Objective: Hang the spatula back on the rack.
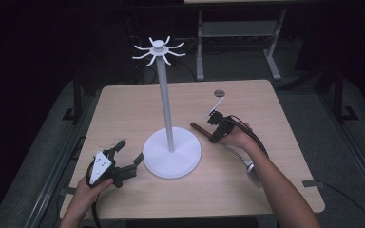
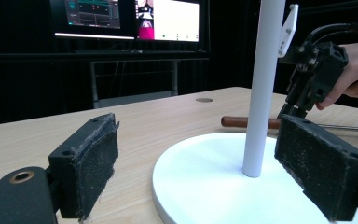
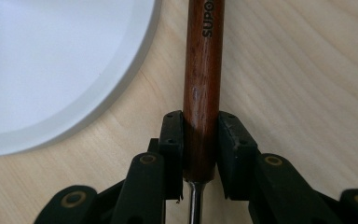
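On the table, the right gripper (image 3: 200, 156) clamps a wooden handle (image 3: 203, 88) (lying flat).

We see a pale wood counter (image 1: 138, 102) on grey carpet (image 1: 309, 102) in a dark room, a grey-legged desk frame (image 1: 240, 28) at the far side and two lit monitors (image 2: 168, 21) beyond.
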The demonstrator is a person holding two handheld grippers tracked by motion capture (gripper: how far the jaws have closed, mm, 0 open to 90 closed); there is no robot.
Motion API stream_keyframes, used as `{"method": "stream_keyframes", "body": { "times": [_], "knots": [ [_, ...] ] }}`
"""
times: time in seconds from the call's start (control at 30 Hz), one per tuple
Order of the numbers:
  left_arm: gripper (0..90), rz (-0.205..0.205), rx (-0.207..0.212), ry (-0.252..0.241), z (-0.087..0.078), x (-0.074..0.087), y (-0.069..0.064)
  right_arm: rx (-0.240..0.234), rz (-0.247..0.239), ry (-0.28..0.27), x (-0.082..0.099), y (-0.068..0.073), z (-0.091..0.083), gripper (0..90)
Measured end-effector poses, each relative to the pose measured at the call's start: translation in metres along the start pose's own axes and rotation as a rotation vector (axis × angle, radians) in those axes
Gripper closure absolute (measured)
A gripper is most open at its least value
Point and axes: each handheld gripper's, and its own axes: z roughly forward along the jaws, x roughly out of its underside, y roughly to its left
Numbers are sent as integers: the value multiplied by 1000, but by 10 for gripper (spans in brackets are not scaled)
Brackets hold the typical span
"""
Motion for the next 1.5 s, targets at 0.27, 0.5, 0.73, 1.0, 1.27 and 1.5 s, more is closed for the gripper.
{"method": "stream_keyframes", "body": {
  "times": [0.27, 0.5, 0.73, 1.0, 1.27, 1.5],
  "knots": [
    [127, -1, 0, 1, 0, 0, 0, -12, 16, -98, 4, 0, -23, 729],
    [127, 0, 0, 1, 0, 0, 0, -4, 10, -189, 11, 2, -45, 729],
    [126, 0, 0, 1, 0, 0, 0, 6, 16, -279, 21, 4, -66, 730],
    [127, 3, 2, 2, 0, 0, 0, 9, 36, -408, 34, 5, -89, 730],
    [127, 3, 2, 2, 0, 0, 0, -1, 40, -549, 44, 12, -114, 731],
    [126, 0, 2, 2, 0, 0, 0, -7, 9, -643, 51, 18, -129, 731]
  ]
}}
